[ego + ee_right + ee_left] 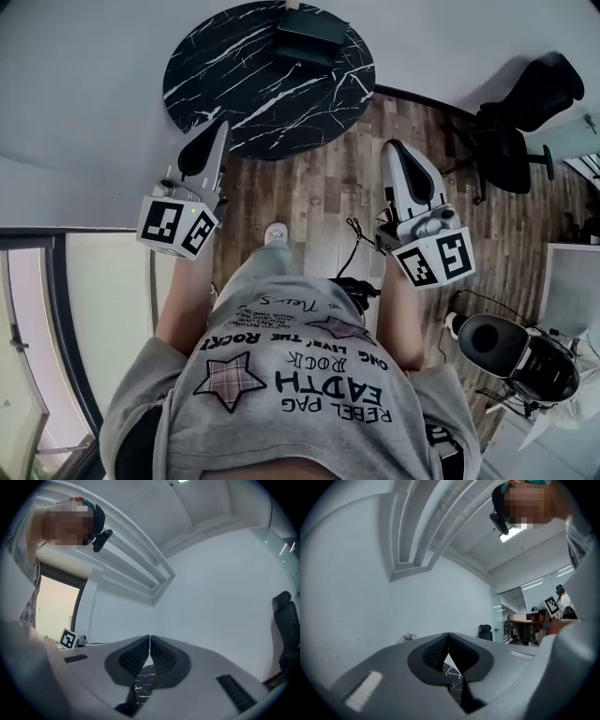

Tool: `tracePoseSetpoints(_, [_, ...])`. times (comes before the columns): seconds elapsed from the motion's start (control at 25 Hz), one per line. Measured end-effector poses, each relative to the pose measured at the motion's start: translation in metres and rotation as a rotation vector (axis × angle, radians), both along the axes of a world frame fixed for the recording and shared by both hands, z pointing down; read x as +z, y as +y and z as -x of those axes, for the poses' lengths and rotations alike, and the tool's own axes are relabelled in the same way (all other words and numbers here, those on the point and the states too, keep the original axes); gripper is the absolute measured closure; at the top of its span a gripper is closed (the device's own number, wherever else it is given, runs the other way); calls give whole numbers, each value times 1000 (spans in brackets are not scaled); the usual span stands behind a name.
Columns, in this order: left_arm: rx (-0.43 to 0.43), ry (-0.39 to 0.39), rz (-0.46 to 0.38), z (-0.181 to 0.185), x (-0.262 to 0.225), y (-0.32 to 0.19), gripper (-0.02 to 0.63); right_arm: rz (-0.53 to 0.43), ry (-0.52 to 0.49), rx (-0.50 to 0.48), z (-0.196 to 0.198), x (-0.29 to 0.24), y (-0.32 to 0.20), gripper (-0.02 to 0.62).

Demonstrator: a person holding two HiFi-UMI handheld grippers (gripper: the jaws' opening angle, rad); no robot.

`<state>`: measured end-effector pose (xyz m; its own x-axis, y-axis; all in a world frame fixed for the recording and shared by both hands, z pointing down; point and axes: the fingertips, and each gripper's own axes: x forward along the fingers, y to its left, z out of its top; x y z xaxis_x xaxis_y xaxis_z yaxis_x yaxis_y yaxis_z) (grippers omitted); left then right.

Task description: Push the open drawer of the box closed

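Observation:
A dark box (309,37) stands on the far side of a round black marble table (234,84); a lower part of its front seems to stick out toward me. Both grippers are held up on the near side of the table, well short of the box. My left gripper (217,127) hovers over the table's near left rim, its jaws together and empty. My right gripper (392,145) is off the table's right edge, above the wooden floor, also shut on nothing. In the left gripper view its tips (448,637) meet, and in the right gripper view its tips (150,639) meet too.
A black office chair (520,122) stands at the right. A round black device (497,342) and cables (356,234) lie on the wooden floor near my feet. A glass panel with a dark frame (56,309) runs along the left. A white wall is behind the table.

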<state>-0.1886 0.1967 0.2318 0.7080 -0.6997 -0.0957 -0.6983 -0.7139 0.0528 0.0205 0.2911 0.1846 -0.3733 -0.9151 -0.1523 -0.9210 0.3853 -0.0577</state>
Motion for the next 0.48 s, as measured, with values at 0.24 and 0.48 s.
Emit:
tracePoseSetpoints(0.24, [31, 7, 0, -7, -1, -53, 597, -13, 43, 10, 8, -3, -48, 583])
tracePoseSetpoints(0.48, [59, 11, 5, -10, -3, -97, 597, -14, 57, 0, 17, -7, -87, 581])
